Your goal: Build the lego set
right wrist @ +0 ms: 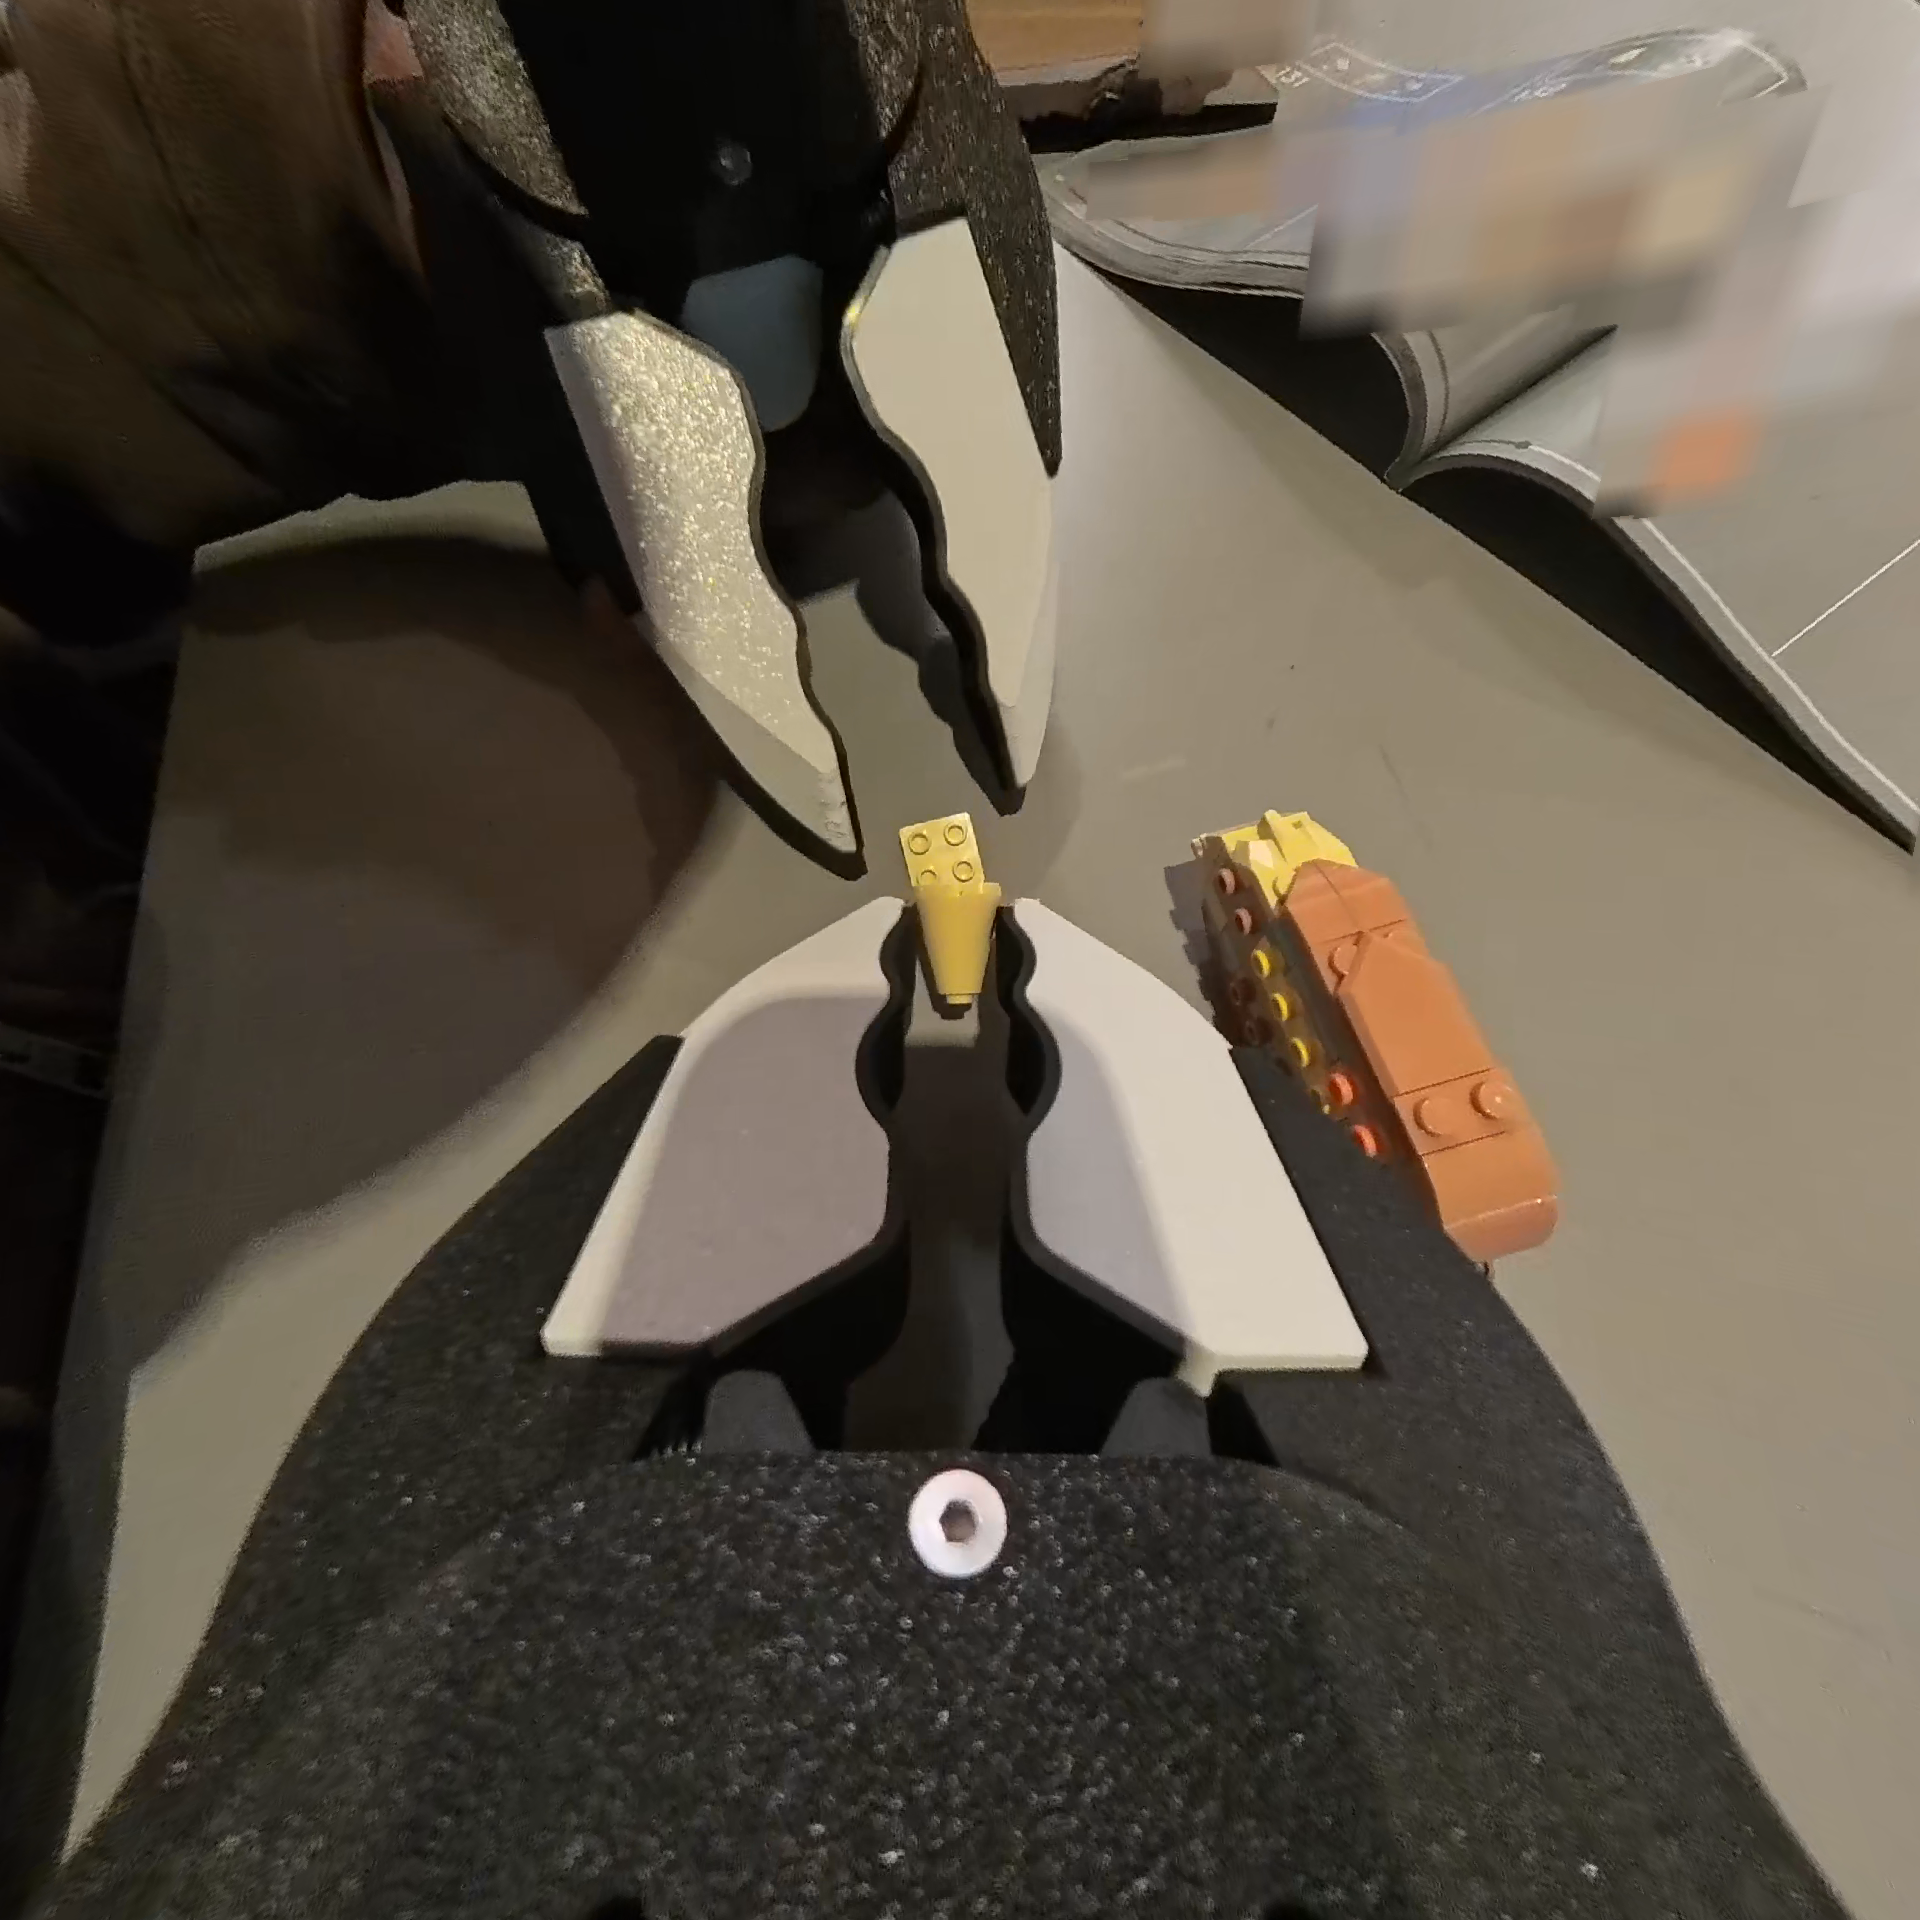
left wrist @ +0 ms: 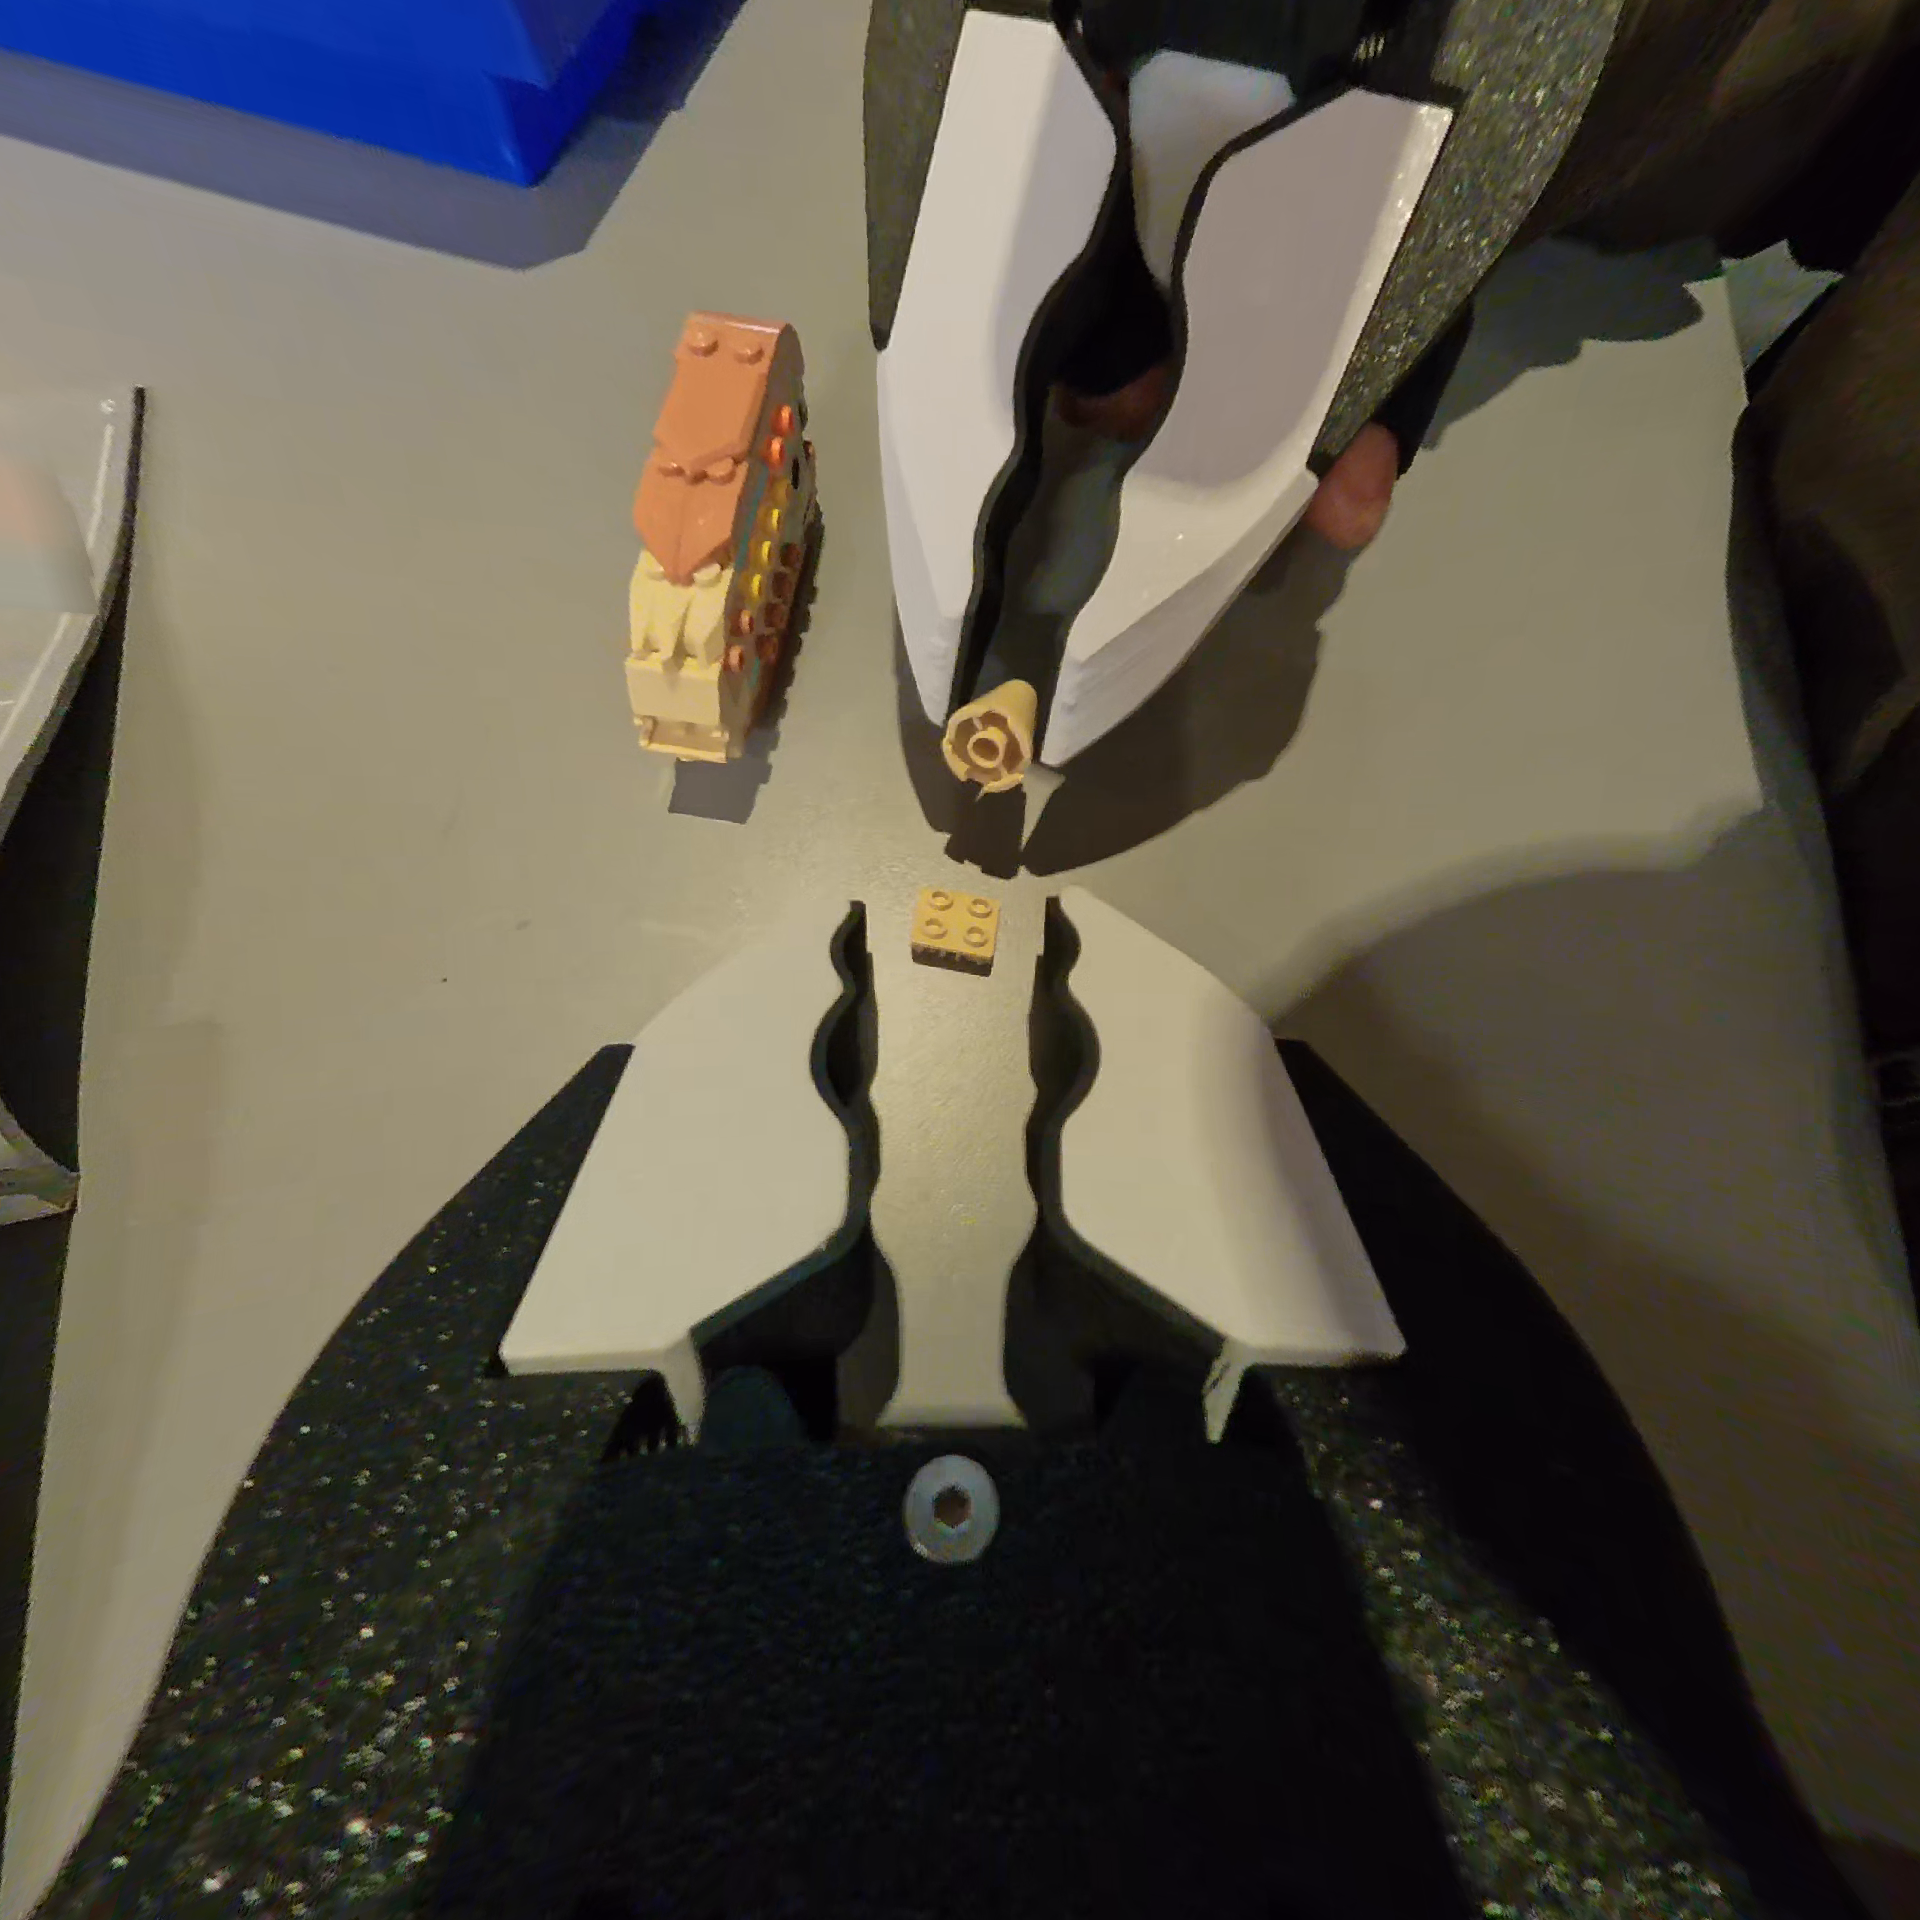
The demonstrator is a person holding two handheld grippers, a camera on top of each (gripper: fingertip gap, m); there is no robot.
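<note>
Left tool (left wrist: 951, 914) is spread over the grey desk (left wrist: 364, 831), with a small tan square plate (left wrist: 954, 931) lying between its tips. Right tool (right wrist: 954, 909) pinches a tan cone piece (right wrist: 956, 951) just above that plate; the brown model (right wrist: 1382, 1039) lies beside.

Two tongs (left wrist: 951, 914) (right wrist: 951, 904), one cone (left wrist: 990, 740), one square plate (left wrist: 957, 928) beside the cone, one brick model (left wrist: 717, 540), one booklet (right wrist: 1558, 416), one blue bin (left wrist: 416, 83).

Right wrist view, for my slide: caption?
Right hand-held gripper holds a tan cone over a small plate.
</note>
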